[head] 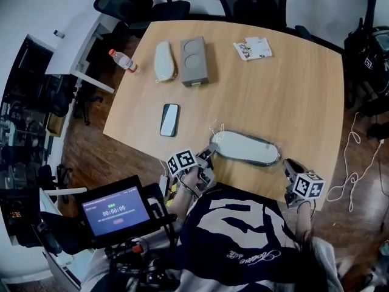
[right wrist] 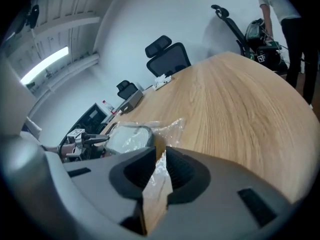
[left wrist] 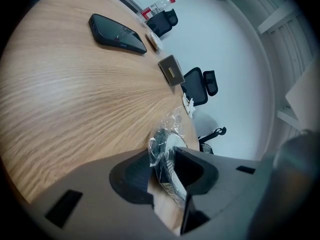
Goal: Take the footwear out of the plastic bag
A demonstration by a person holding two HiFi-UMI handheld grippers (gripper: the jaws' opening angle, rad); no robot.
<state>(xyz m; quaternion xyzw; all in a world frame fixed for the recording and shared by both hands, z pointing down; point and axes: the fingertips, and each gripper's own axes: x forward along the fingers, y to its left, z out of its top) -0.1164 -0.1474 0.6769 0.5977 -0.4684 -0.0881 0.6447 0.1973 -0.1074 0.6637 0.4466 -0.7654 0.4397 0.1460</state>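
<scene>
1 risk: left tongs (left wrist: 162,160) clamp the white slipper (head: 246,148) through its clear plastic bag (right wrist: 174,126) at the near edge of the wooden table (head: 273,90). The right tongs (right wrist: 160,156) sit slack round the film, so we could drag everything off.

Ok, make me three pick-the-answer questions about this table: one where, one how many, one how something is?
1. The phone lies: A on the floor; B on the table; C on a chair.
2. Slippers on the table: A one; B two; C four.
3. The near slipper is: A in its plastic bag; B bare; C on a foot.
Answers: B, it rests on the wood; B, one bare slipper by the grey box, one bagged; A, clear film wraps it.
</scene>
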